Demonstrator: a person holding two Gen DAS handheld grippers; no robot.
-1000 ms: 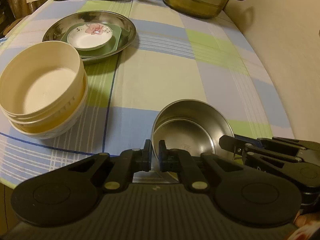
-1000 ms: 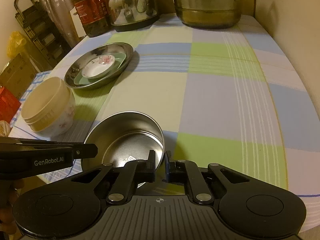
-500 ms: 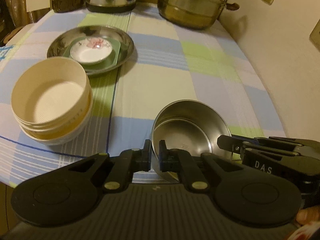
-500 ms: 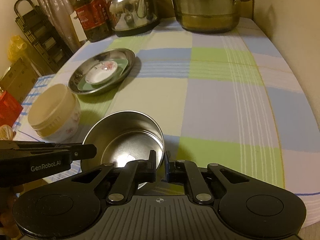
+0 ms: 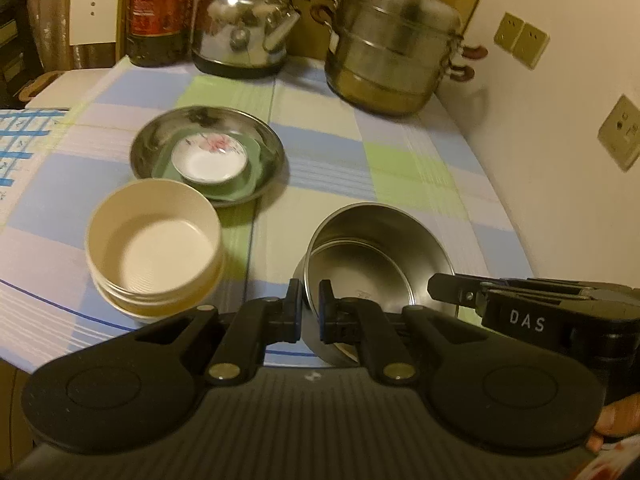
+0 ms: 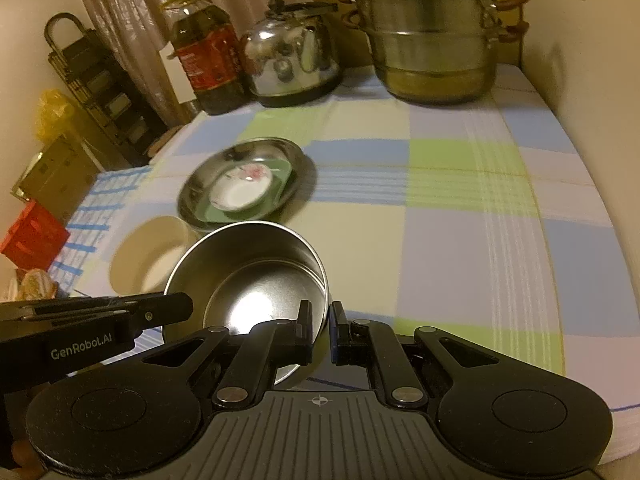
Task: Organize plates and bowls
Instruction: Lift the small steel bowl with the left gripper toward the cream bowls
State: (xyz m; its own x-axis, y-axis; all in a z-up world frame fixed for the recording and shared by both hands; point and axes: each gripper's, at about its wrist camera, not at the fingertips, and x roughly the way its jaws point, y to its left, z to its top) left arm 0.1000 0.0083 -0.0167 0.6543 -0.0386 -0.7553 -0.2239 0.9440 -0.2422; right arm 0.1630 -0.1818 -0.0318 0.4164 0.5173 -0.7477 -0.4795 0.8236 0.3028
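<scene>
A steel bowl [image 5: 376, 256] [image 6: 256, 276] is held off the table by both grippers. My left gripper [image 5: 309, 312] is shut on its near-left rim. My right gripper [image 6: 320, 330] is shut on its near-right rim. To the left stands a stack of cream bowls [image 5: 154, 244] [image 6: 148, 256]. Behind it a steel plate [image 5: 160, 144] [image 6: 200, 196] holds a green dish [image 5: 252, 178] [image 6: 284, 176] and a small white flowered bowl [image 5: 210, 158] [image 6: 240, 188].
A steamer pot [image 5: 394, 48] [image 6: 434, 36], a kettle [image 5: 244, 36] [image 6: 292, 60] and an oil bottle [image 5: 160, 12] [image 6: 208, 64] stand at the back of the checked tablecloth [image 5: 400, 168] [image 6: 460, 208]. A wall runs along the right.
Both grippers have lifted the steel bowl up and back from the table, and it has shifted toward the cream bowls. The views now take in more of the back of the table.
</scene>
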